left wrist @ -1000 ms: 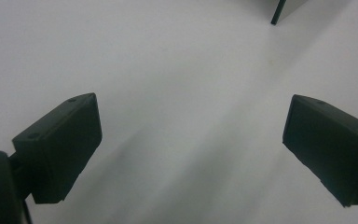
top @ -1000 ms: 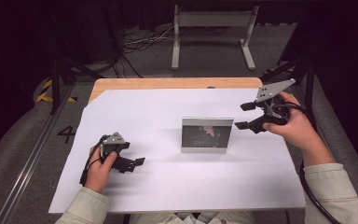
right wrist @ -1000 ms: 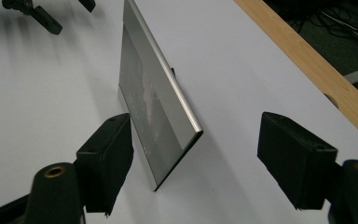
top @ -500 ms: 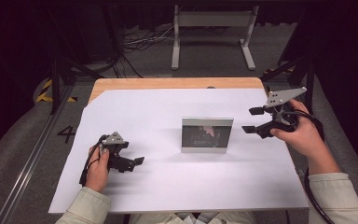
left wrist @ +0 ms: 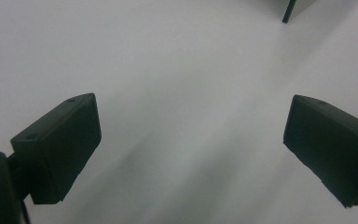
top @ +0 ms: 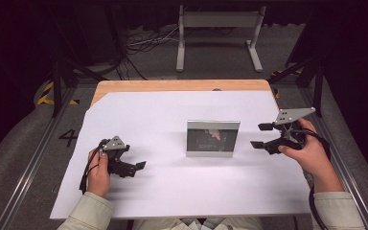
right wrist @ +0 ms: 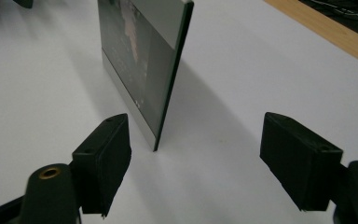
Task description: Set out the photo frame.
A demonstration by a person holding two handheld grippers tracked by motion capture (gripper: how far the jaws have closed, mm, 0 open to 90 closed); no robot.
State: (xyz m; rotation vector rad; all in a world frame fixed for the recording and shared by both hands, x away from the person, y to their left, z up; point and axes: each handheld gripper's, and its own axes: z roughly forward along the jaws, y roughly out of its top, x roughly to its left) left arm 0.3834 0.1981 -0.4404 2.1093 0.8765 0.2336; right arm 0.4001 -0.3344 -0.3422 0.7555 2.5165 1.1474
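the picture frame stands upright mid-table on the white sheet, glass face toward you, slightly tilted back so it props itself. your right gripper sits just beside its right edge, jaws spread wide and empty; in the right gripper view the frame's edge falls in the gap between them, nearer one jaw, no contact. my read: you're lined up to pinch the frame by its thin side. your left gripper rests low on the sheet, well apart from the frame, jaws also spread, nothing held; looks parked out of the way. frame corner shows far off in the left gripper view. no containers on the table, nothing to report inside anything
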